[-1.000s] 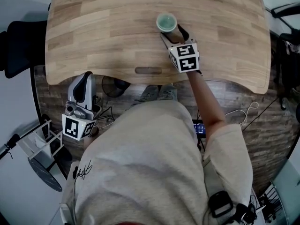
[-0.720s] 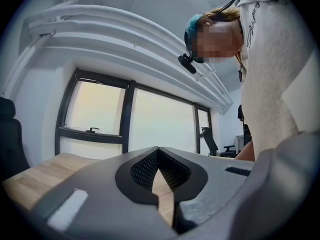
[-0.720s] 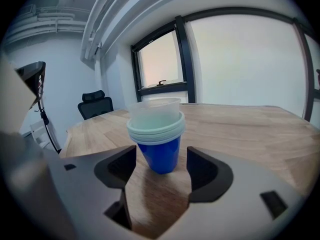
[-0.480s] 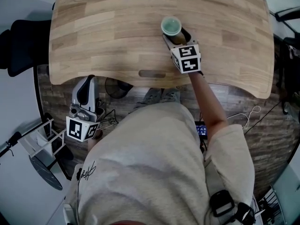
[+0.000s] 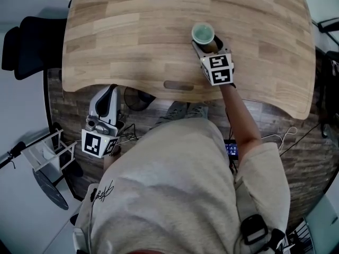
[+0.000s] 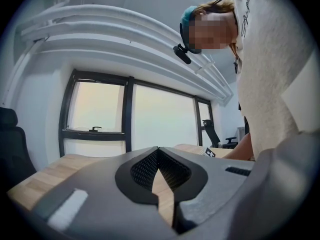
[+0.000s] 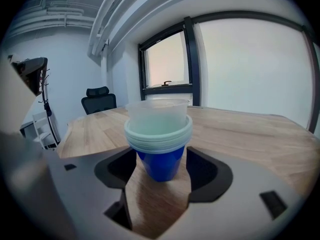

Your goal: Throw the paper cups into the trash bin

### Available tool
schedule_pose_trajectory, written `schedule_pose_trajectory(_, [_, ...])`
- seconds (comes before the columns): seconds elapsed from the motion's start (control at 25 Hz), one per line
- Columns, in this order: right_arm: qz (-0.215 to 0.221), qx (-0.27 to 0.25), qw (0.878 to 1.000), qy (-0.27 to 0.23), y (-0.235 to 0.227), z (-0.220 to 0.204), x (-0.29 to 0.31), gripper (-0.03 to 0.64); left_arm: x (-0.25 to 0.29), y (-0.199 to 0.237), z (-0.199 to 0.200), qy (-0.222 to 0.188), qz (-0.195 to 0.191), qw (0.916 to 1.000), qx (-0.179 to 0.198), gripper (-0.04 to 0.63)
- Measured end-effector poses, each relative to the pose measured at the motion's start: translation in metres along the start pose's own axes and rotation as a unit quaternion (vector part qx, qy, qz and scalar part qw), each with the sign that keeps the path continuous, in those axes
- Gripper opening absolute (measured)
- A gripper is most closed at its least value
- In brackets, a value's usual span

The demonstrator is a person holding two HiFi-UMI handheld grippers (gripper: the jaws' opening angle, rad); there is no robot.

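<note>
Several nested cups (image 5: 203, 34), a blue one at the bottom with pale rims stacked inside it, stand on the table (image 5: 132, 36) at 1 o'clock from the person, a little in from the near edge. Nothing has gone into the bin, and no bin can be made out with certainty in any view. A dark round shape under the table's near edge, at 11 o'clock from the person, is too obscure to name.

The right gripper (image 5: 207, 46) reaches in from 5 o'clock of the stack. Its jaws are spread wide on either side of the blue base with a gap showing on each side, so the grasp looks not yet made. The left gripper (image 6: 158, 150) hangs off the table at 9 o'clock of the person, below the near edge, its jaw tips pressed together on nothing.

The stack is upright, its long axis vertical, mouth up toward the head camera and base flat on the wood. On this evidence nearly the whole job is left: close on the stack, lift it, carry it and drop it in the bin.
</note>
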State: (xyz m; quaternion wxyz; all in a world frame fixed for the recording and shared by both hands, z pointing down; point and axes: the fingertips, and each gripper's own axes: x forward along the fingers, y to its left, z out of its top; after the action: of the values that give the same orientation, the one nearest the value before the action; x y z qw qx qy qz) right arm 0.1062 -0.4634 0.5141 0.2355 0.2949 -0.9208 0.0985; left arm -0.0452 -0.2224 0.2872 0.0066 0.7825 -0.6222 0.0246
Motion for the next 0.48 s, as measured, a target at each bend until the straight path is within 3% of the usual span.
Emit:
schedule_pose_trajectory(0.24, [0.0,-0.014,1.0,0.007,0.002,0.002,0.0,0.288,-0.007,0.013,0.001,-0.012,0.026,0.9993,-0.024,0.003])
schedule_pose_trajectory(0.48, [-0.007,-0.021,1.0,0.0,0.002,0.004,0.0,0.285,-0.01,0.014,0.001,-0.009,0.028,0.9993,-0.023,0.003])
